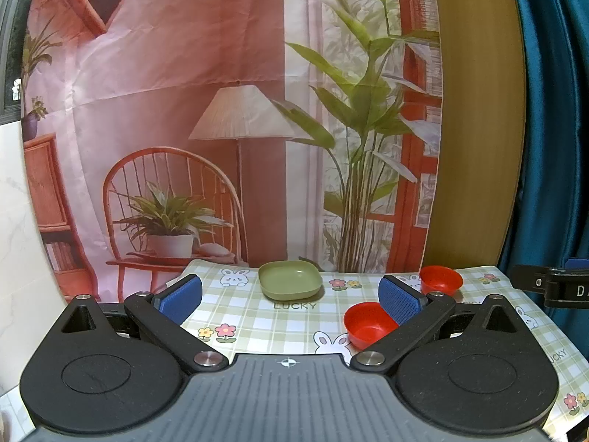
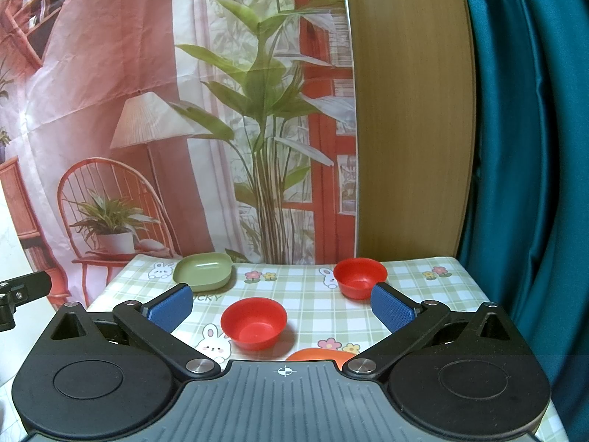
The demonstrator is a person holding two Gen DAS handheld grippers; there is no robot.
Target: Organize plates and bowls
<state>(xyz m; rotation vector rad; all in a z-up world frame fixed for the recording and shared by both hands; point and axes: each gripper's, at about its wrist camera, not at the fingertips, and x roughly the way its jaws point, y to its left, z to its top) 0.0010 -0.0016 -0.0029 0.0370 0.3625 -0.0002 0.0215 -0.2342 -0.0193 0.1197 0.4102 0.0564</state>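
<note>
Both the left gripper (image 1: 291, 296) and the right gripper (image 2: 281, 305) hover with fingers spread wide, holding nothing. On the checked table (image 2: 313, 296), the near red bowl (image 2: 254, 322) sits at 12 o'clock just ahead of the right gripper, the far red bowl (image 2: 360, 276) at 1 o'clock, the green square plate (image 2: 203, 270) at 11 o'clock near the back edge. An orange dish (image 2: 318, 354) peeks in low, mostly hidden. All look like light, stiff, slick plastic; pinching a rim wall seems best. There is open cloth between the pieces, but the backdrop (image 2: 110, 110) stands close behind.
</note>
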